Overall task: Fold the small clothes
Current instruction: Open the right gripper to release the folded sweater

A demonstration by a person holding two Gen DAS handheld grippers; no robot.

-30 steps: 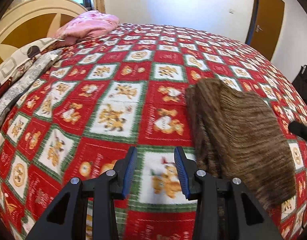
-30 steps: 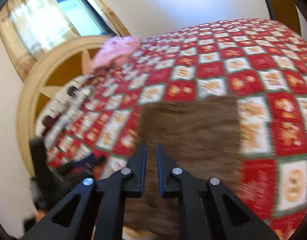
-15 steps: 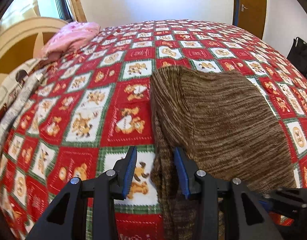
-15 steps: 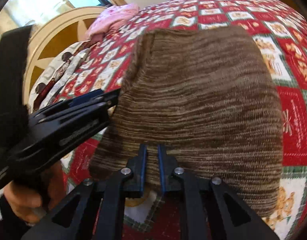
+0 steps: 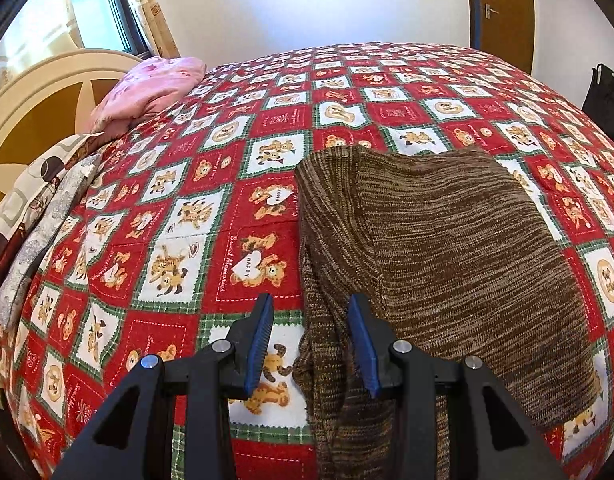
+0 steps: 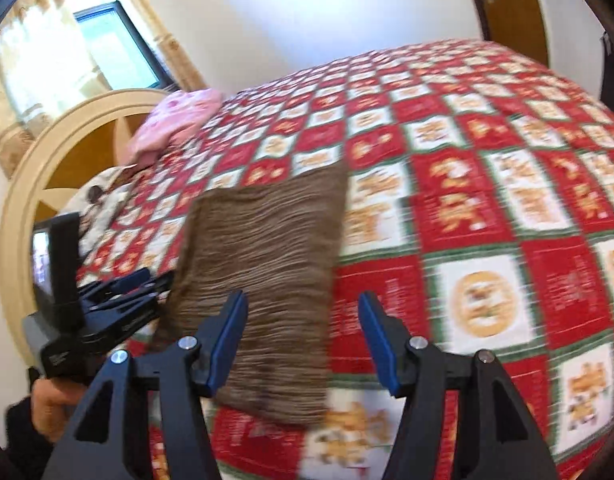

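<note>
Brown knit garment [image 5: 447, 248] folded flat on bed quilt [image 5: 211, 208], near the quilt's near edge, stripes running across; one narrower fold along its left side reaching toward the near edge. Red, white and green teddy-bear patchwork quilt covering the whole bed.

Left claw [image 5: 311, 340] low over the garment's left near edge. Blue pads apart, strip of knit lying between them, left pad over bare quilt, right pad at the fabric; no clamping visible. Seen also from the right wrist view [image 6: 119, 300], held by a hand [image 6: 55, 404] in a dark sleeve, tips at the garment's left border.

Right claw [image 6: 303, 340] jaws wide apart, just been opening; nothing gripped. Left pad above the garment's near right corner, right pad above bare quilt. Right view motion-blurred.

Pink pillow [image 5: 155, 88] at the far left corner of the bed, against the cream and brown headboard [image 5: 47, 92]. Grey patterned bedding [image 5: 39, 208] bunched along the bed's left edge. Window [image 5: 95, 12] behind the headboard, brown door [image 5: 503, 8] past the far right corner.
</note>
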